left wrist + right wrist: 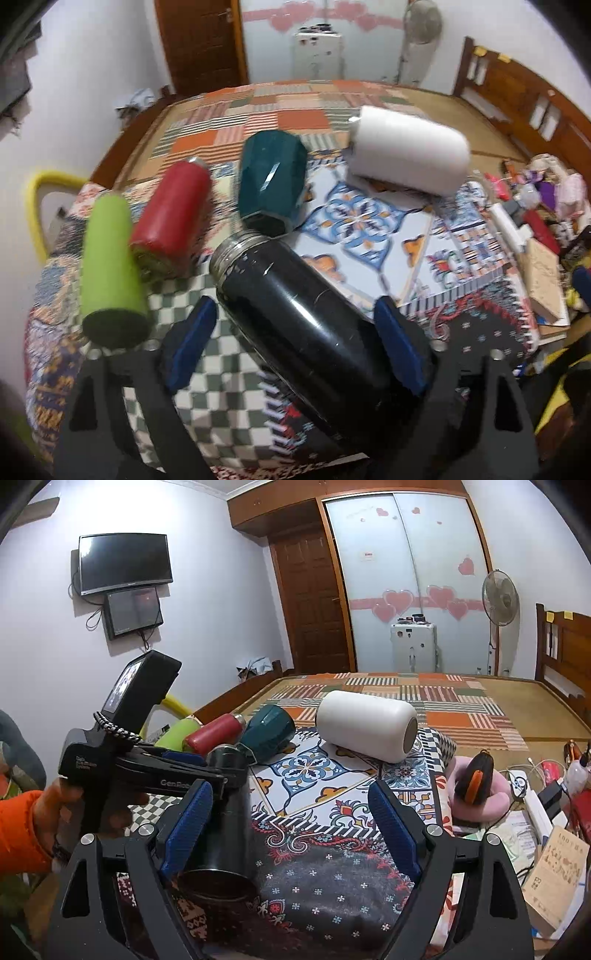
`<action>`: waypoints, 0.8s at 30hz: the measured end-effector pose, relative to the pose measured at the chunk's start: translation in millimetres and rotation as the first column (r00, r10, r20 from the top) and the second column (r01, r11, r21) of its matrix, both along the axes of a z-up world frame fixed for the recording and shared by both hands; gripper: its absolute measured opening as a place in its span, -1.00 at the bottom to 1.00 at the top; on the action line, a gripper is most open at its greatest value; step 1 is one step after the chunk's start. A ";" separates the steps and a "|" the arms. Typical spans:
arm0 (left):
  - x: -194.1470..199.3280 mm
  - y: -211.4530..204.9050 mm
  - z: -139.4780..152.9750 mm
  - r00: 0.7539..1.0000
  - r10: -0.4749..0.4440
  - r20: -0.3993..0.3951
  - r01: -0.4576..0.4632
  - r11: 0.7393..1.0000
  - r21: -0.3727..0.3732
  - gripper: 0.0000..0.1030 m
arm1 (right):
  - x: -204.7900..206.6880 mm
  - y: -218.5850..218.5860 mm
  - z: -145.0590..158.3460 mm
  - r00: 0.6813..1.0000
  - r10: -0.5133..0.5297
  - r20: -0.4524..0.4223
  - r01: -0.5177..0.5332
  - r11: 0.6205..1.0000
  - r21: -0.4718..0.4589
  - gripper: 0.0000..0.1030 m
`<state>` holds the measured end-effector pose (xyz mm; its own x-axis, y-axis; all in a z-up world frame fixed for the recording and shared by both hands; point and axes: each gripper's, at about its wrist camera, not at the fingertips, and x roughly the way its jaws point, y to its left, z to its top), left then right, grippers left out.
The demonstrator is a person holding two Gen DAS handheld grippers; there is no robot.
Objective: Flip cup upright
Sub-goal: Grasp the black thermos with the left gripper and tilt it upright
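Observation:
A black metal cup lies on its side on the patterned cloth, its threaded silver mouth pointing away. My left gripper is open, with the blue pads on either side of the cup's body and gaps showing. In the right wrist view the same black cup lies at lower left with the left gripper over it. My right gripper is open and empty above the cloth, its left pad next to the cup.
A green cup, a red bottle, a dark teal faceted cup and a white cup lie on their sides beyond. Clutter of boxes and cables fills the right side. A bed with a patchwork cover is behind.

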<state>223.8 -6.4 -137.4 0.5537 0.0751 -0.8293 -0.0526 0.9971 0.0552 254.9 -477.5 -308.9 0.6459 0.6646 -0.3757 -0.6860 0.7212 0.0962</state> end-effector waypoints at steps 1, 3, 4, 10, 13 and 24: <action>-2.0 0.3 -2.0 1.000 0.006 -0.004 -0.006 1.000 0.013 0.83 | 0.3 1.0 0.3 1.000 0.001 -0.001 -0.001 1.000 0.000 0.64; -3.5 1.3 -8.1 0.999 0.014 -0.036 -0.014 1.000 0.007 0.84 | 0.9 1.5 0.2 1.000 0.005 -0.004 -0.005 1.000 0.003 0.64; -3.4 3.1 -10.6 0.999 0.013 -0.047 -0.013 1.000 -0.009 0.87 | 0.6 1.6 -0.2 1.000 0.007 -0.006 -0.007 1.000 0.006 0.64; 3.4 13.0 -18.0 0.998 0.038 -0.054 -0.040 0.998 -0.050 0.72 | 1.1 2.3 -2.6 1.000 0.017 -0.010 -0.017 1.000 0.008 0.64; 8.9 15.2 -22.3 0.998 0.022 -0.063 -0.026 0.998 -0.065 0.56 | 2.8 1.5 -3.9 1.000 0.019 -0.013 -0.019 1.000 0.007 0.64; 5.6 6.7 -2.8 0.995 -0.097 -0.003 0.096 0.988 -0.123 0.30 | 4.5 5.8 -4.1 0.999 0.043 -0.019 -0.043 0.999 0.007 0.64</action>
<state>229.5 0.3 -140.2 0.5461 -0.0807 -0.8338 0.0439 0.9967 -0.0678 259.3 -471.7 -312.9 0.6098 0.6938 -0.3831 -0.7142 0.6906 0.1139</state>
